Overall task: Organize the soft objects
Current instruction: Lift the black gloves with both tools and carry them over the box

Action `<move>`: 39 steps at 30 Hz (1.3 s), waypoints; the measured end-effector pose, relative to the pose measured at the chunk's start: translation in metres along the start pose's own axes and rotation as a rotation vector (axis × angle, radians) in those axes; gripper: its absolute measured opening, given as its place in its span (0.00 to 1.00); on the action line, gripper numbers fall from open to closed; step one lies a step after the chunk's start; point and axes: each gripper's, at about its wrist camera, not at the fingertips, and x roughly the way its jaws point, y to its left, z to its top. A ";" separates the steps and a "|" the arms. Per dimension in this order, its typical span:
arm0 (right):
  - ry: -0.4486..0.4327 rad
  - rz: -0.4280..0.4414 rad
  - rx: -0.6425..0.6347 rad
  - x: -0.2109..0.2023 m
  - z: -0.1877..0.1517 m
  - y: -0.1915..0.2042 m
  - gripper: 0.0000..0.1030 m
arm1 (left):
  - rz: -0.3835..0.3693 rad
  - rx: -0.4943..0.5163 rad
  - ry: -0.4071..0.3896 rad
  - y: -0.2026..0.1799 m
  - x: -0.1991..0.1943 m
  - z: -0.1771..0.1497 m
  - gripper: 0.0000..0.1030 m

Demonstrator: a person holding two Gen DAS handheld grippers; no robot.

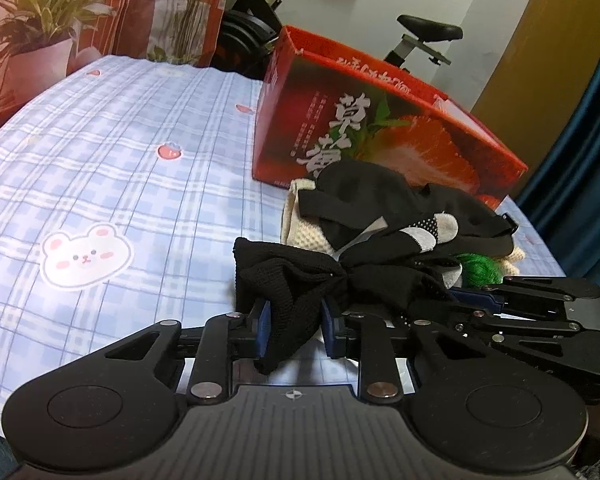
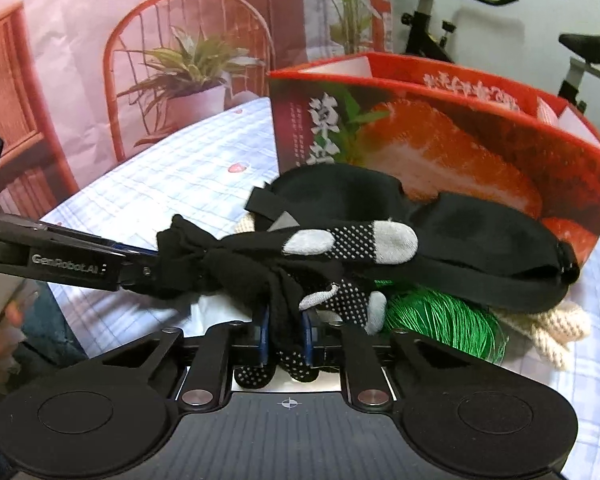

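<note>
A black sock (image 1: 296, 280) with grey toe and white grip dots (image 2: 352, 240) stretches between both grippers above the checked bed sheet (image 1: 120, 160). My left gripper (image 1: 294, 326) is shut on one bunched end of it. My right gripper (image 2: 286, 334) is shut on the dotted end (image 2: 284, 360). The left gripper also shows in the right wrist view (image 2: 140, 276), coming from the left. Behind lie a black eye mask (image 2: 460, 240), a green yarn ball (image 2: 440, 324) and a cream knitted piece (image 1: 304, 232), in a pile before the red strawberry box (image 1: 380, 120).
The open red box (image 2: 460, 128) stands at the far right of the bed. A potted plant (image 1: 40, 40) and a printed backdrop stand beyond the bed's far edge. An exercise bike (image 1: 420, 36) is behind the box. A blue curtain (image 1: 580, 160) hangs at right.
</note>
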 end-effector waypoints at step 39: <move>-0.311 -0.132 0.090 -0.045 0.149 -0.104 0.13 | -0.093 0.213 -0.219 -0.074 0.012 0.175 0.26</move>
